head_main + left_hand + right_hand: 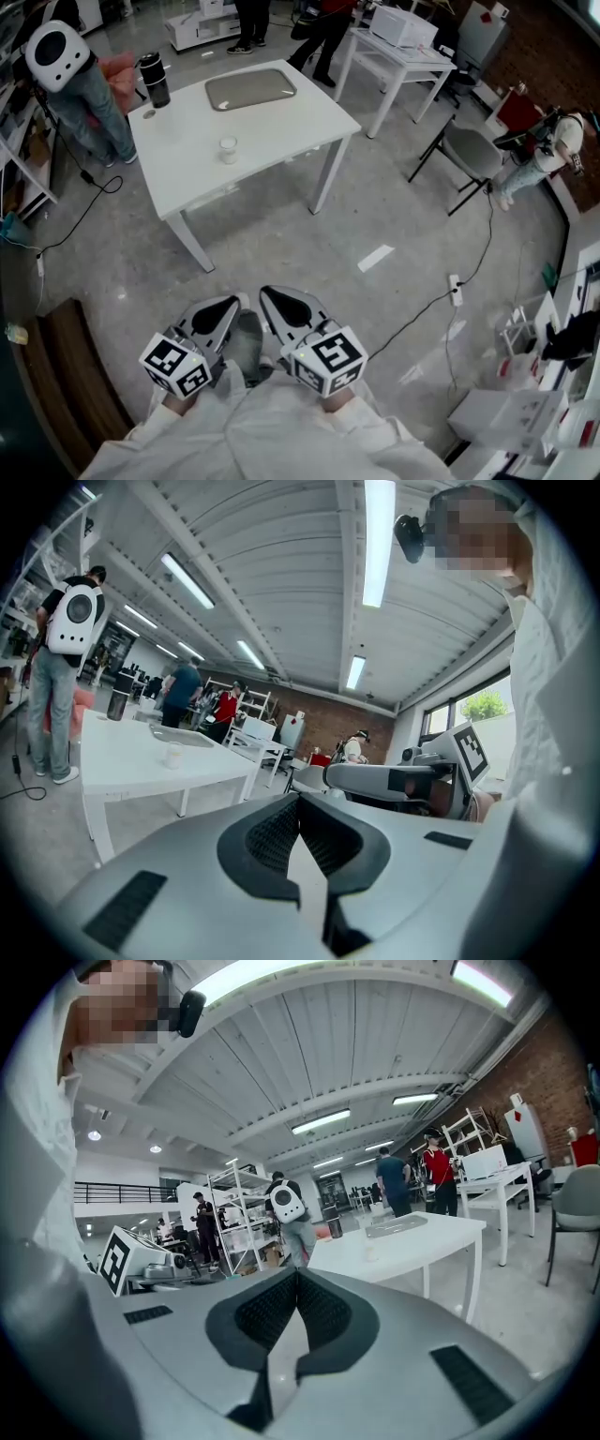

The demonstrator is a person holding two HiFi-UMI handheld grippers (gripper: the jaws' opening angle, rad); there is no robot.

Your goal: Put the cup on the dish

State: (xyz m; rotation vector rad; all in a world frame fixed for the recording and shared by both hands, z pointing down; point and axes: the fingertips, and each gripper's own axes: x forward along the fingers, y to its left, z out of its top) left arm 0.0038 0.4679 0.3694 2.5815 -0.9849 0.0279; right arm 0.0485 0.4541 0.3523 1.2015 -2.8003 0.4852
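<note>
A small pale cup [228, 148] stands on the white table [281, 127], near its front middle. Behind it, toward the table's far edge, lies the flat grey dish [250, 89]. My left gripper [230, 303] and right gripper [268, 293] are held close to my body over the floor, well short of the table. Both are shut with nothing between their pads. The left gripper view shows its jaws [298, 801] meeting, with the cup [172, 755] and dish [184, 738] far off. In the right gripper view the jaws [297, 1275] also meet, and the cup [370, 1252] is distant.
A black flask [154, 80] stands at the table's far left corner. A person with a white backpack [58, 54] stands left of the table. A second white table [398, 52], a grey chair [469, 150] and a floor cable [450, 281] lie to the right.
</note>
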